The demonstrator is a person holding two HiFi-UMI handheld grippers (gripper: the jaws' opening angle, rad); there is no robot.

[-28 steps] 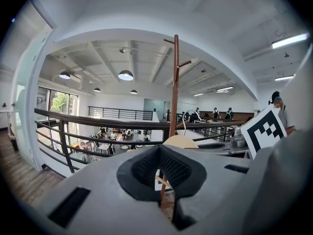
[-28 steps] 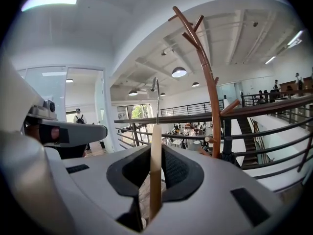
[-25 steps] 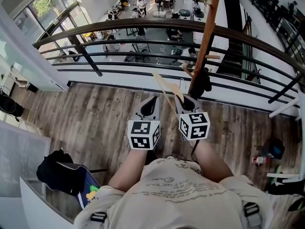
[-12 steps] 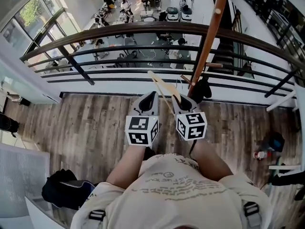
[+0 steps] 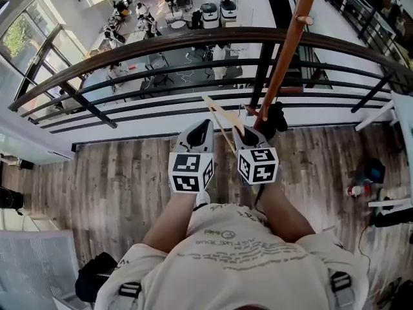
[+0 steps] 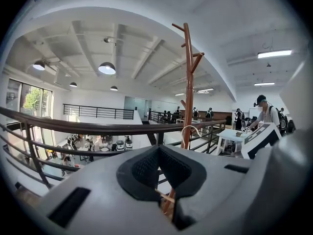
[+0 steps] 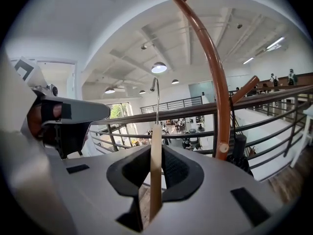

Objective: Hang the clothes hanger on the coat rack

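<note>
Right gripper: we see its jaws clamped on the pale flat wooden clothes hanger. The hanger stands edge-on and upright between the pads, and its thin metal wire hook rises above the jaw tips. In the head view one hanger arm slants away from the gripper, ahead and to the left.

Left gripper: we read its jaws as closed tip to tip with nothing between them. It is level with the right gripper, just beside it on the left, and apart from the hanger.

The tall reddish-brown wooden coat rack pole with short pegs stands just ahead of the right gripper and slightly to its right. The hook is near the pole but on no peg. A black item, maybe a bag, hangs low on the pole just past the right gripper's tips.

The dark curved metal railing runs across ahead of both grippers. Grey-brown wood plank floor lies below them.
</note>
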